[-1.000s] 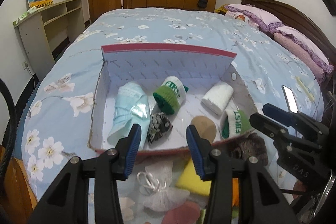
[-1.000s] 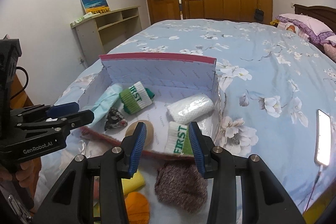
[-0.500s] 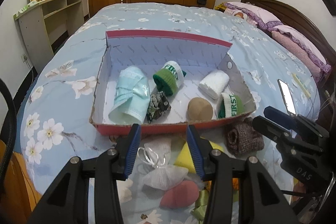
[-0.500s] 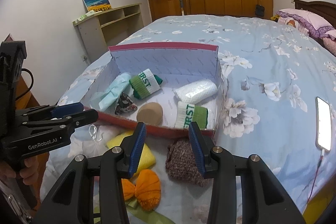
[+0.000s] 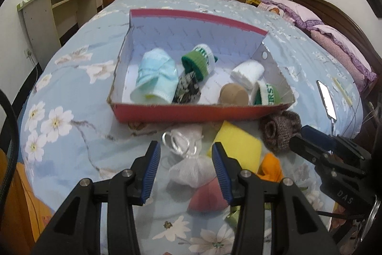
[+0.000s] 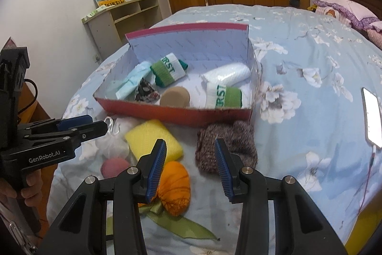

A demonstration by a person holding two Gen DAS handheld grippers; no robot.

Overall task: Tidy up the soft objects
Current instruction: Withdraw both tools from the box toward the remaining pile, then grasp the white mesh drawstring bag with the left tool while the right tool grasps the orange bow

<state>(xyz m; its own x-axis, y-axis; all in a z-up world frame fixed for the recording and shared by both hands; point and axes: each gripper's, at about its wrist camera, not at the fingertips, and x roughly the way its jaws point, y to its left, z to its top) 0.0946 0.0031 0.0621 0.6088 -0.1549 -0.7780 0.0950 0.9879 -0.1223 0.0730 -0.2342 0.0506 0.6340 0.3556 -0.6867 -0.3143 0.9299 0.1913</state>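
Observation:
A red cardboard box (image 5: 191, 111) (image 6: 167, 111) on the bed holds a light blue mask (image 5: 155, 78), two green-and-white socks (image 5: 200, 61) (image 6: 224, 94), a white roll (image 5: 248, 71), a patterned pouch (image 5: 186, 87) and a tan round sponge (image 5: 234, 93). In front of it lie a white mesh bag (image 5: 188, 169) (image 6: 114, 145), a yellow sponge (image 5: 236, 147) (image 6: 152, 140), a pink sponge (image 5: 207, 195), an orange plush (image 6: 174, 183) and a brown knit piece (image 5: 281, 130) (image 6: 226, 145). My left gripper (image 5: 183, 171) is open over the mesh bag. My right gripper (image 6: 189, 166) is open between plush and knit piece.
A lit phone (image 6: 372, 116) on a cable lies on the bed to the right. Pillows (image 5: 334, 40) and a headboard stand at the far right. A shelf unit (image 5: 52, 13) stands by the left wall, wardrobes behind the bed.
Both grippers have drawn back from over the box toward the near bed edge. The loose items in front of the box have come into full view. Both stay open and empty.

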